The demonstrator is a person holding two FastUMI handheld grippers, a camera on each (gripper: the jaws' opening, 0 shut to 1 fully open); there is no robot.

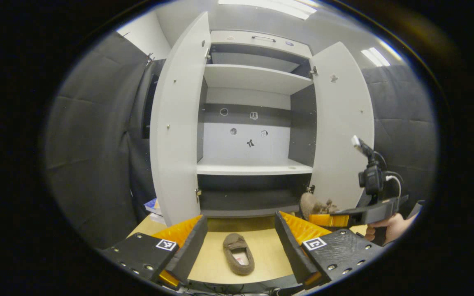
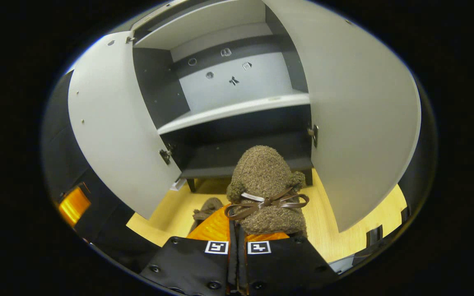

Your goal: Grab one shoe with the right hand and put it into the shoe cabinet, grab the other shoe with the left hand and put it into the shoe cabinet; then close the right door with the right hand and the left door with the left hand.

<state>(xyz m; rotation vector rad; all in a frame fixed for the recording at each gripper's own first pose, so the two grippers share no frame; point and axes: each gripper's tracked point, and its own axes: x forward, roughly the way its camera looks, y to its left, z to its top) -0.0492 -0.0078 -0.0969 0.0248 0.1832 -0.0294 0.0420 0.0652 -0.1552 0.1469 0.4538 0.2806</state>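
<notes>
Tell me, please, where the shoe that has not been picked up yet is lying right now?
In the left gripper view, the loose shoe lies on the wooden floor between the left gripper's open fingers, before the open shoe cabinet.

The place was a recording booth set up indoors, not a lived-in home. Dark padded cloth (image 1: 93, 135) hung as walls on both sides, with a white room wall (image 1: 146, 35) and ceiling strip lights (image 1: 270, 6) above. A pale shoe cabinet (image 1: 253, 78) stood with both doors open on a light wooden floor (image 1: 216, 263), its shelves bare.
</notes>
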